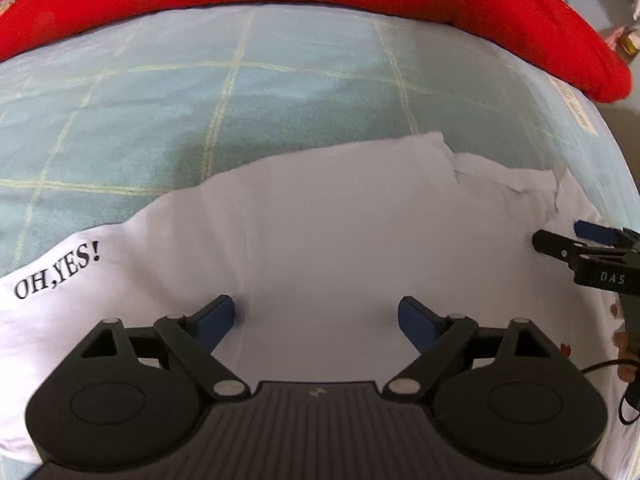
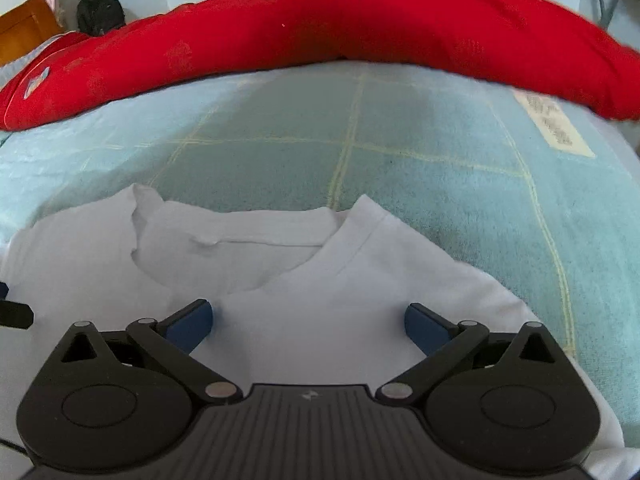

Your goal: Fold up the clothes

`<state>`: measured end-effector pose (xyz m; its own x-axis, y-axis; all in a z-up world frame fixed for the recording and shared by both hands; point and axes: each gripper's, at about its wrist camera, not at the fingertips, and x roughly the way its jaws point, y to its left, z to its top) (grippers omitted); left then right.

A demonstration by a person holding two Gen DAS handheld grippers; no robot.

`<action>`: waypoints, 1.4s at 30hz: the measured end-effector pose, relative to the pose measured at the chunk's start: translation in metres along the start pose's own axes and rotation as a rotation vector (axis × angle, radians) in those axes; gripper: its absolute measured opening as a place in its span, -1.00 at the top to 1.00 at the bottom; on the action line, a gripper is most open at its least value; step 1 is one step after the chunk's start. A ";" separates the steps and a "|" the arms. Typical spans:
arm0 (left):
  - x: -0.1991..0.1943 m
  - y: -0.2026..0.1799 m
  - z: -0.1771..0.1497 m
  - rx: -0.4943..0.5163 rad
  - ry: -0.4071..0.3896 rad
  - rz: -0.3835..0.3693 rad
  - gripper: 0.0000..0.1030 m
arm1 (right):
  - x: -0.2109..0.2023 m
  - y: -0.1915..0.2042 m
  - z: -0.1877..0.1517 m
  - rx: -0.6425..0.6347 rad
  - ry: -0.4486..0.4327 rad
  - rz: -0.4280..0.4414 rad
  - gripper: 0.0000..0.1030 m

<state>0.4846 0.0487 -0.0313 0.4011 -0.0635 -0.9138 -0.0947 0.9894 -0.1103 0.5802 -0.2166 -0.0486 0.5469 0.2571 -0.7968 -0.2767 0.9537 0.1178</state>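
Left wrist view had the left gripper (image 1: 316, 316) hanging over the white T-shirt (image 1: 340, 240), jaws spread wide, nothing between the blue pads (image 1: 216, 318), no cloth pinched. Right wrist view told the same story: the right gripper (image 2: 308, 320) stood wide open just short of the shirt's neckline (image 2: 256, 240), pads clear of the fabric. And there it was in the left view too, poking in from the shirt's right edge.

The shirt lay spread on the green checked blanket (image 2: 440, 152), collar toward the red pillow (image 2: 340, 28) at the far side, one sleeve already turned in over the body, the "OH,YES!" print (image 1: 56, 274) off to the shirt's left.

Risks, as I judged them: with both sets of jaws empty, the next pinch could catch only the top layer and drag the turned-in sleeve back out, or bite through into the blanket's pile and lift that along with the shirt. A grab too near the slack collar would likely bunch it and skew the fold.

Both grippers pointed steeply down at the shirt, set side by side, the left over the body, the right nearer the collar.
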 end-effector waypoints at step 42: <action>-0.002 -0.276 -0.022 0.409 -0.041 -0.170 -0.72 | -0.187 -0.194 -0.162 0.499 -0.066 0.091 -1.00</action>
<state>0.4901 -0.2268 -0.0073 0.4167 -0.2328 -0.8787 0.3404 0.9363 -0.0866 0.4035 -0.4747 -0.0186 0.5912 0.3362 -0.7331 0.0765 0.8815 0.4660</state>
